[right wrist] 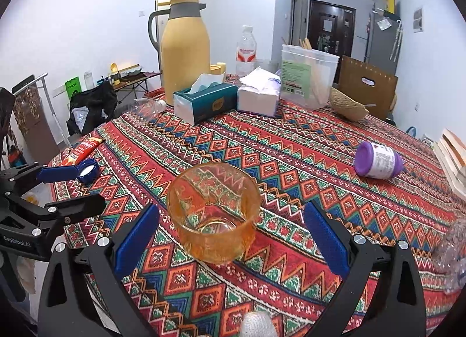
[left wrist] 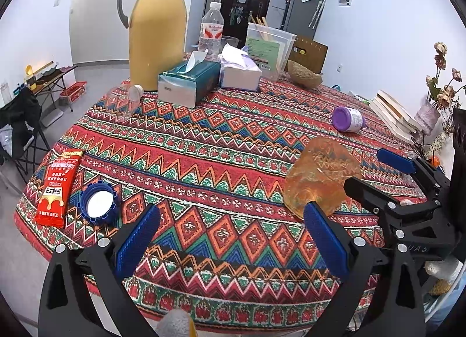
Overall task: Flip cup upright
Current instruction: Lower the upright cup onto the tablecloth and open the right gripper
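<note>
Amber glass cup (right wrist: 214,213) stood upright on the bench (right wrist: 305,162), seemingly untouched, between the right claw (right wrist: 230,235), spread apart; left claw (left wrist: 233,238) likewise apart.

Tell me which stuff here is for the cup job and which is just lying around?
For the job:
- orange glass cup, standing mouth up
- right tool, open around the cup
- left tool, open

Just lying around:
- yellow thermos jug
- teal tissue box
- purple-lidded jar, on its side
- blue cap
- red snack packet
</note>
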